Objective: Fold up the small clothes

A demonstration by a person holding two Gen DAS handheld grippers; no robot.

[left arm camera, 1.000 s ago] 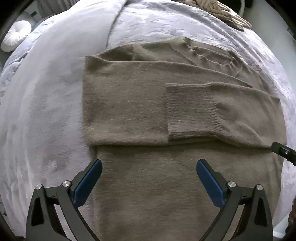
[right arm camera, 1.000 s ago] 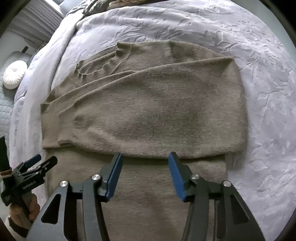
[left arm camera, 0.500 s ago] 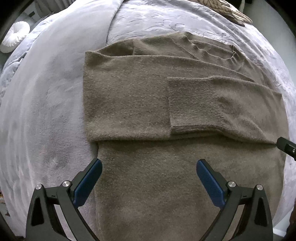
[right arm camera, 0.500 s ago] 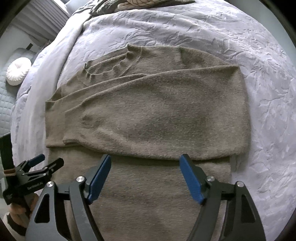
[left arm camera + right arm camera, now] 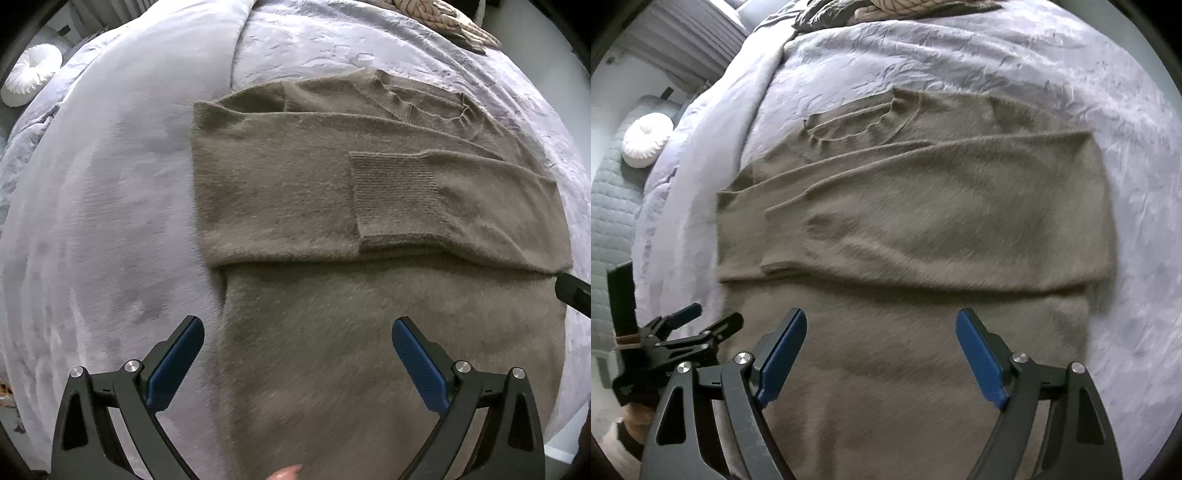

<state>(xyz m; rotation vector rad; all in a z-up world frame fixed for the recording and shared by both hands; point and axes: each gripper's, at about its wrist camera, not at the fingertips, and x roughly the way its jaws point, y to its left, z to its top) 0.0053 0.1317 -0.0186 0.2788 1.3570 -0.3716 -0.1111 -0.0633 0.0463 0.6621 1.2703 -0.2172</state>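
Fuzzy taupe knitted sweater (image 5: 369,295) lies flat on the lavender textured bedspread (image 5: 110,221), sleeves folded across its chest, its lower hem cut off below both views. Left gripper (image 5: 297,354) and right gripper (image 5: 881,350) hover above it, jaws spread wide, holding nothing.

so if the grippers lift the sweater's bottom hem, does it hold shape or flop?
Likely flops: the sweater is soft fuzzy knit lying limp on the bed. Folded sleeves lie loose, so they may slide. Probably light; both grippers help.
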